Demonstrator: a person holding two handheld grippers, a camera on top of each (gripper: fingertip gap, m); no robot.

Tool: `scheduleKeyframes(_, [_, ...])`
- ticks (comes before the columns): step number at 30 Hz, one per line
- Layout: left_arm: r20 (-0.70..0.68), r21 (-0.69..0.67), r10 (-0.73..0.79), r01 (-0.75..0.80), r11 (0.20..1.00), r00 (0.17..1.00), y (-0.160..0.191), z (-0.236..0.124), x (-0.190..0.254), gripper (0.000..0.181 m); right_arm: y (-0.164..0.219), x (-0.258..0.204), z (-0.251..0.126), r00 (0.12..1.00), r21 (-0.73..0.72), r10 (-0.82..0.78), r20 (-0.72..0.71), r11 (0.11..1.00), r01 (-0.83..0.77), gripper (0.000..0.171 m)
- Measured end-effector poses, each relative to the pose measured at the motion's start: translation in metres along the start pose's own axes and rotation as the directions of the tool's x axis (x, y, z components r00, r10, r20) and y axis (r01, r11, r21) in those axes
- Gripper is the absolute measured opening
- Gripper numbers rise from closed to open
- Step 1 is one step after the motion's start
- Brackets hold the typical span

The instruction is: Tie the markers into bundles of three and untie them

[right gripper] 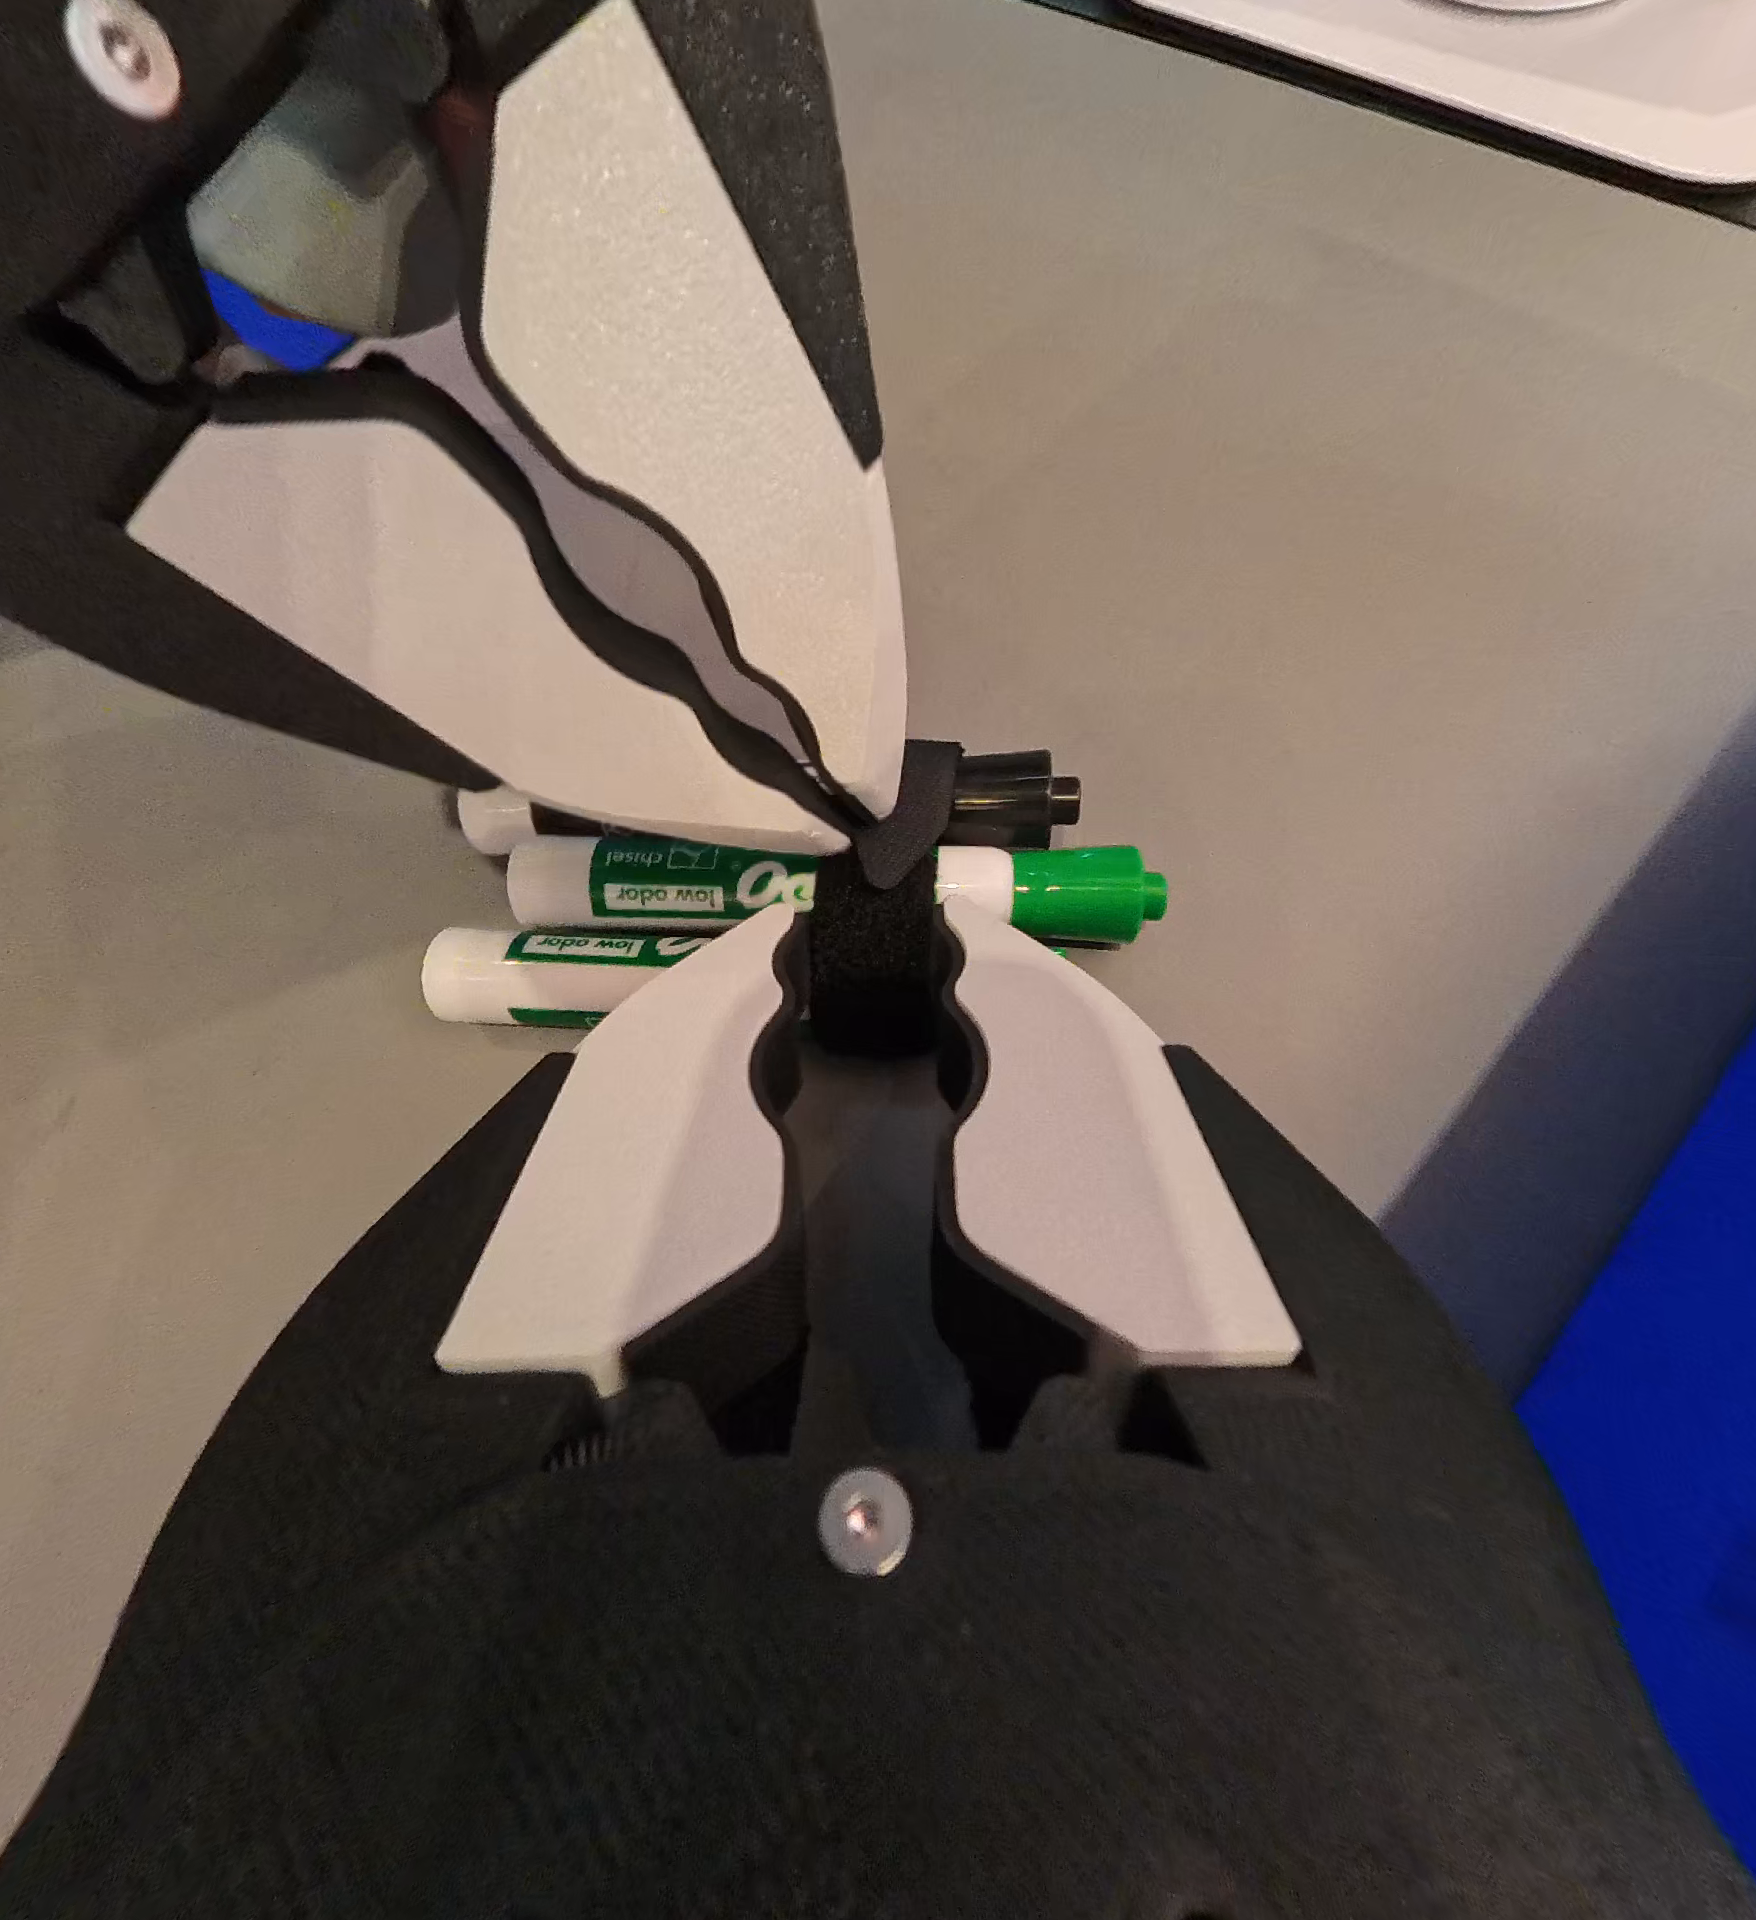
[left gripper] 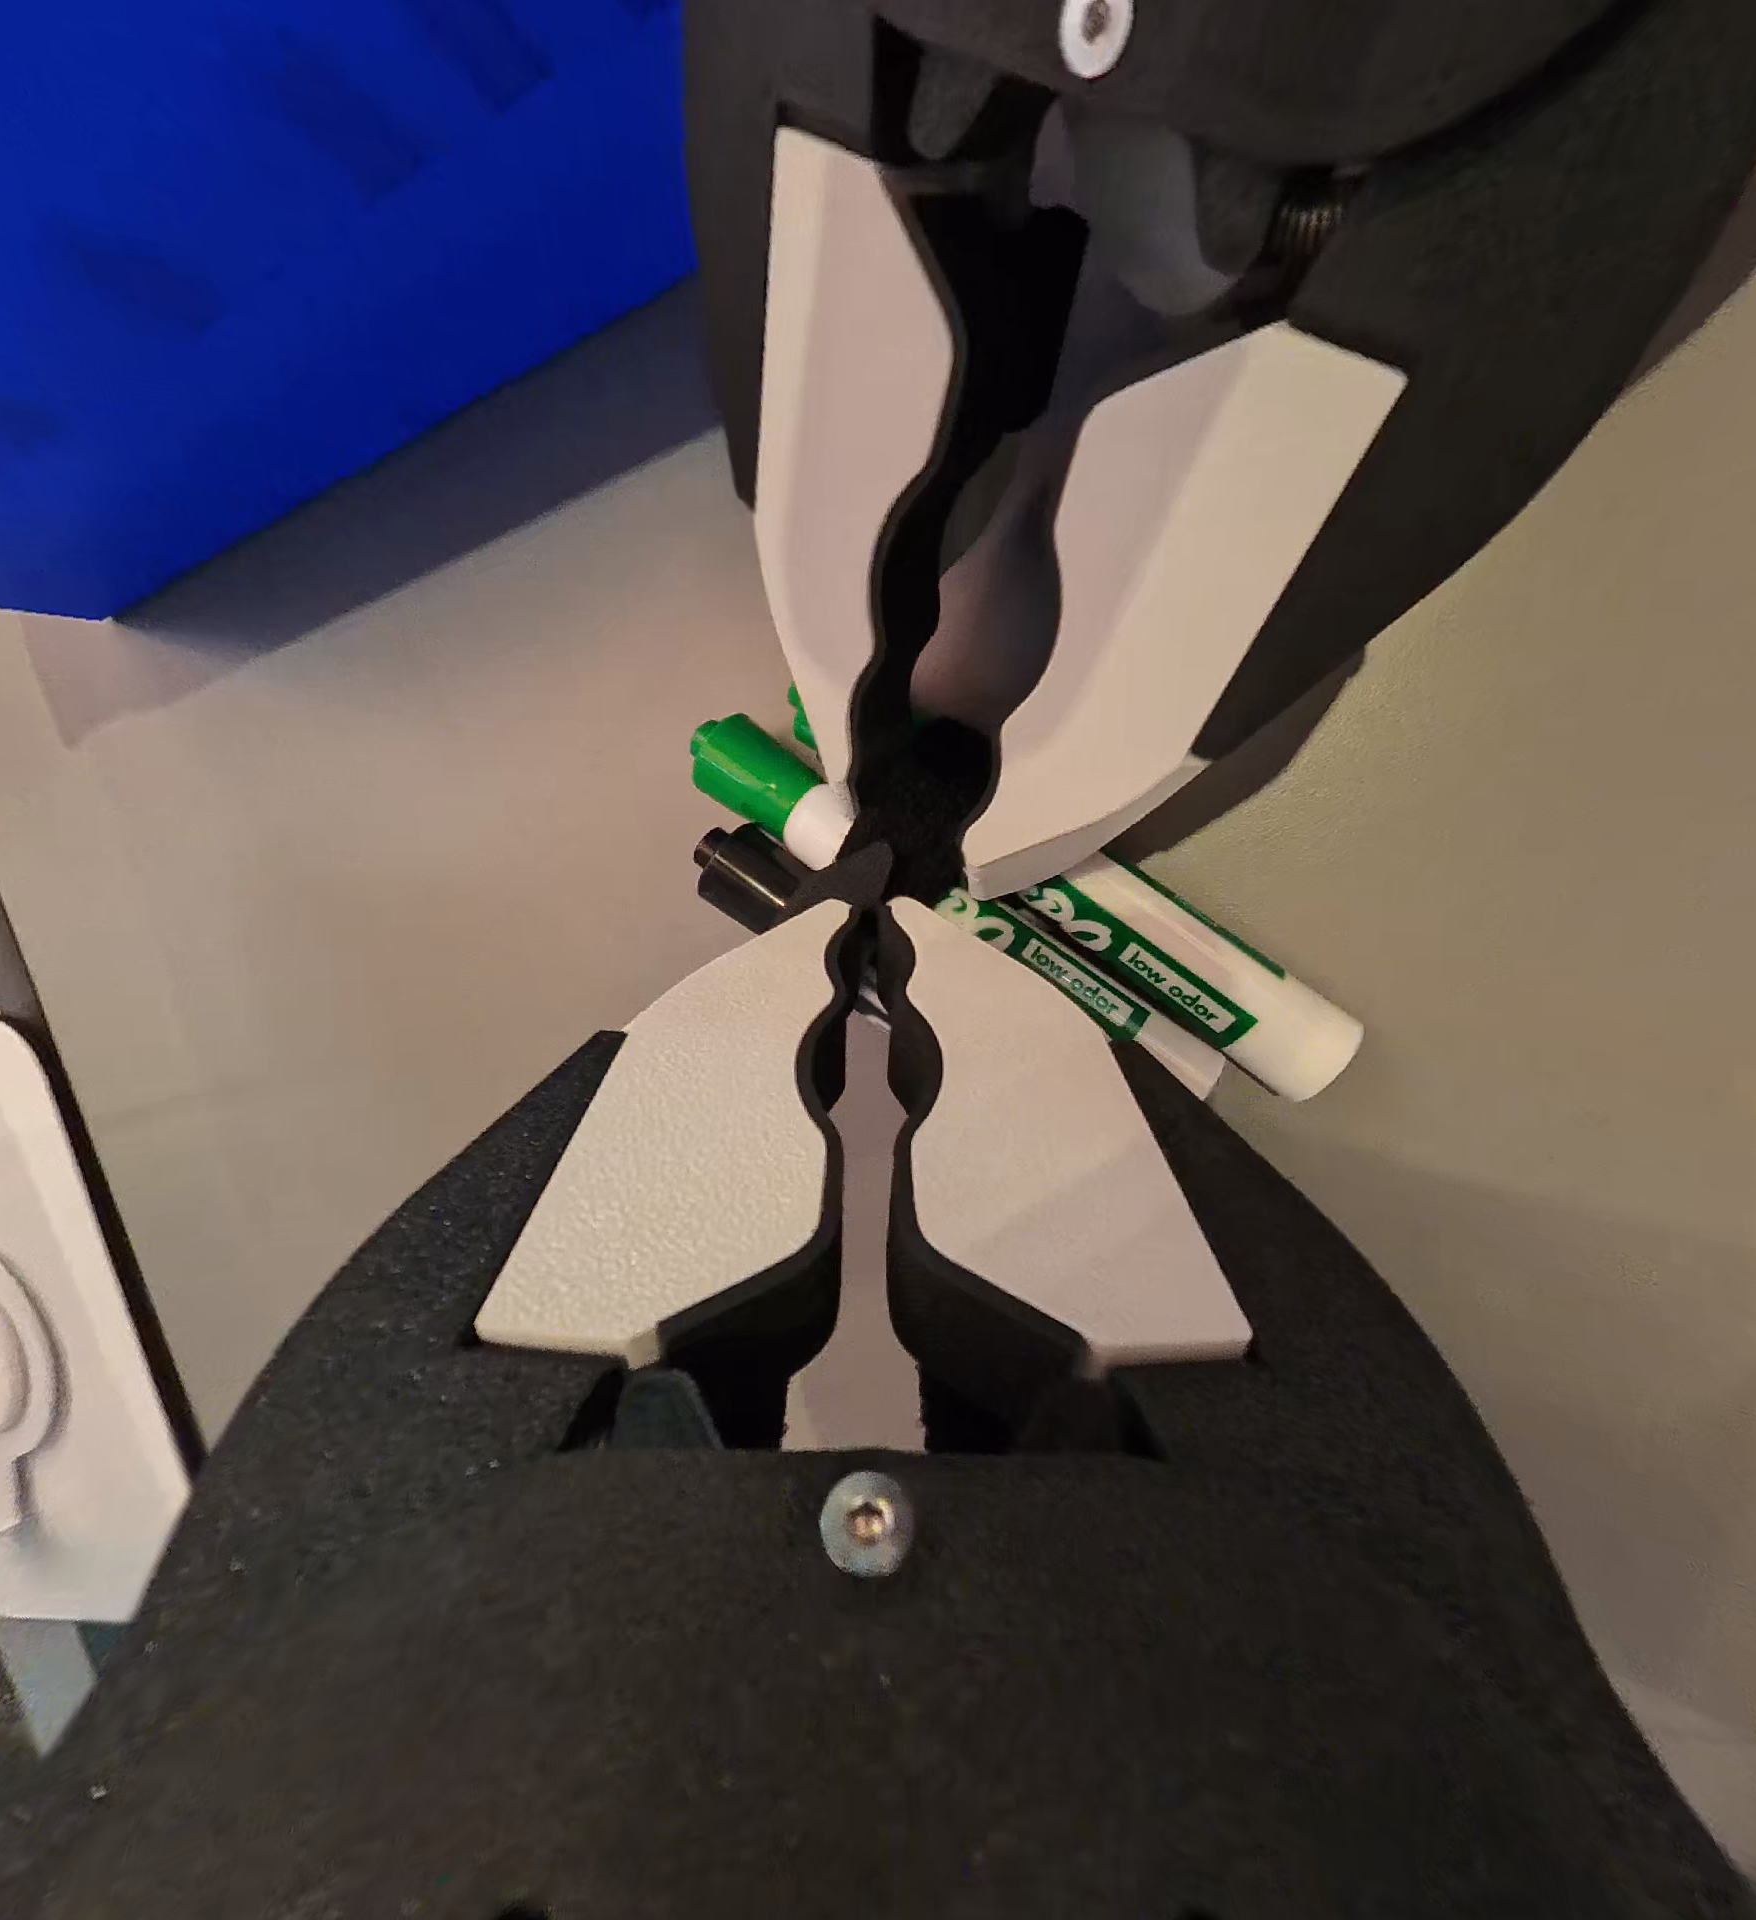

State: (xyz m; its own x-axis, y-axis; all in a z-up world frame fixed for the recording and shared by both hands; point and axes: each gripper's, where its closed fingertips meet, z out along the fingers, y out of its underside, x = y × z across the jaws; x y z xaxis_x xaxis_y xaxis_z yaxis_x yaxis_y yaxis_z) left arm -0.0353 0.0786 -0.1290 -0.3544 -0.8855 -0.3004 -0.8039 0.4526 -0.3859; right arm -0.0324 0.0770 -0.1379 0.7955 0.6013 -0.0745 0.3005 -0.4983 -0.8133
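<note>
Two green-capped markers (right gripper: pixel 1071 894) and a black one (right gripper: pixel 1019 800) lie side by side on the grey table, with a black hook-and-loop strap (right gripper: pixel 869 966) wrapped around their middle. They also show in the left wrist view (left gripper: pixel 1196 987). My left gripper (left gripper: pixel 869 914) is shut on the strap's loose end tab, just above the bundle. My right gripper (right gripper: pixel 869 930) sits on the bundle, its fingers closed against the two edges of the strap band. The two grippers meet tip to tip and hide the markers' middles.
A blue bin (left gripper: pixel 230 260) stands beside the bundle and also shows in the right wrist view (right gripper: pixel 1684 1455). A flat white device (left gripper: pixel 12 1299) lies near the table's dark edge, and is also in the right wrist view (right gripper: pixel 1476 83). Bare grey tabletop (right gripper: pixel 1269 520) surrounds the markers.
</note>
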Motion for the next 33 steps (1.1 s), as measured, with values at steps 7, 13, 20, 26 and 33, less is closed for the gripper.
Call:
scheduleKeyframes(7, [-0.043,0.029,-0.079,0.08,0.996,0.996,-0.001,-0.001,0.0,0.001,0.0,0.0,0.0,1.0,0.0,-0.026,-0.012,1.0,0.026,0.023])
scheduleKeyframes(13, [-0.066,0.069,-0.174,0.178,0.982,0.983,-0.002,-0.005,-0.001,0.0,0.0,0.001,-0.001,0.999,0.001,-0.047,-0.024,0.999,0.047,0.021])
scheduleKeyframes(20, [-0.048,0.106,-0.263,0.266,0.958,0.964,-0.003,-0.009,-0.001,0.0,-0.001,0.0,-0.001,0.998,0.007,-0.055,-0.017,0.998,0.055,0.018])
scheduleKeyframes(26, [-0.08,0.123,-0.33,0.338,0.933,0.94,-0.003,-0.013,0.0,0.0,-0.003,-0.003,-0.001,0.997,0.021,-0.075,-0.012,0.997,0.075,0.013])
scheduleKeyframes(33, [-0.13,0.136,-0.381,0.397,0.908,0.915,-0.001,-0.015,0.001,0.0,-0.003,-0.005,-0.001,0.995,0.02,-0.101,-0.016,0.995,0.102,0.01])
